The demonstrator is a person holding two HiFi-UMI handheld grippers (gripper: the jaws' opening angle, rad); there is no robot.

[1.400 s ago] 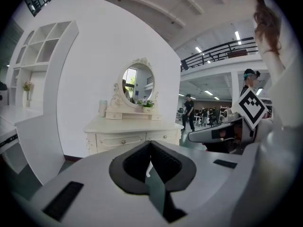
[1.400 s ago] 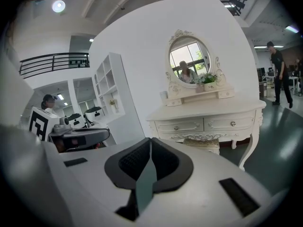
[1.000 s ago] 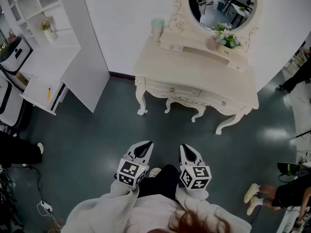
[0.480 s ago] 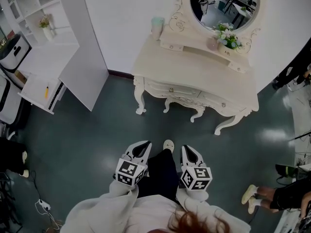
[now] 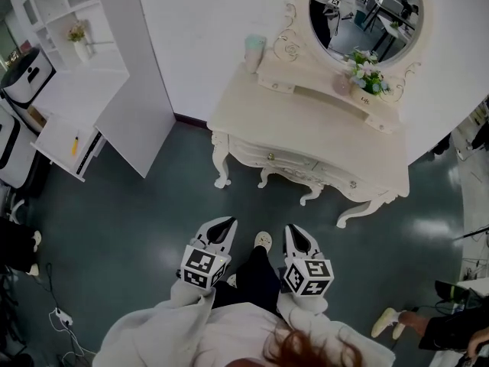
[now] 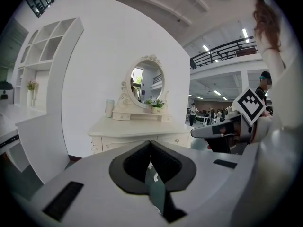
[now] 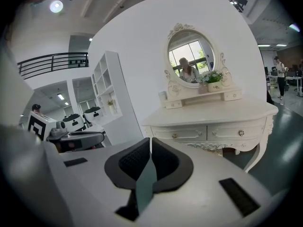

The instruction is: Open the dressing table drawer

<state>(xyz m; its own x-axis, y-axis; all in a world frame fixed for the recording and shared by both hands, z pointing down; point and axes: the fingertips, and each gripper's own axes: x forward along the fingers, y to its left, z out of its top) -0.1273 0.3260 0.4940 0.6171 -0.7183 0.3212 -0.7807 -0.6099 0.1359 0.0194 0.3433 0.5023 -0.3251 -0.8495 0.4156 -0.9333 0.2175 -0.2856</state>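
A cream dressing table point(image 5: 321, 117) with an oval mirror point(image 5: 367, 10) stands against the white wall ahead of me. Two shut drawers sit side by side in its front, each with a small knob: the left drawer's knob point(image 5: 269, 157) and the right drawer's knob point(image 5: 352, 183), also visible in the right gripper view point(image 7: 174, 135) point(image 7: 241, 133). My left gripper point(image 5: 224, 222) and right gripper point(image 5: 294, 229) are held side by side over the dark floor, well short of the table. Both point at it, and both are shut with nothing between the jaws point(image 6: 150, 143) point(image 7: 150, 140).
A white shelf unit point(image 5: 84, 75) juts out from the wall at the left. On the table stand a pale cup point(image 5: 254, 52) and a flower pot point(image 5: 365, 71). My own shoe point(image 5: 263, 240) shows between the grippers. Another person's feet point(image 5: 386, 323) are at the right; a cable point(image 5: 57, 316) lies at the lower left.
Both grippers have moved forward toward the dressing table as I step, my shoe coming forward between them. Their jaws stay shut.
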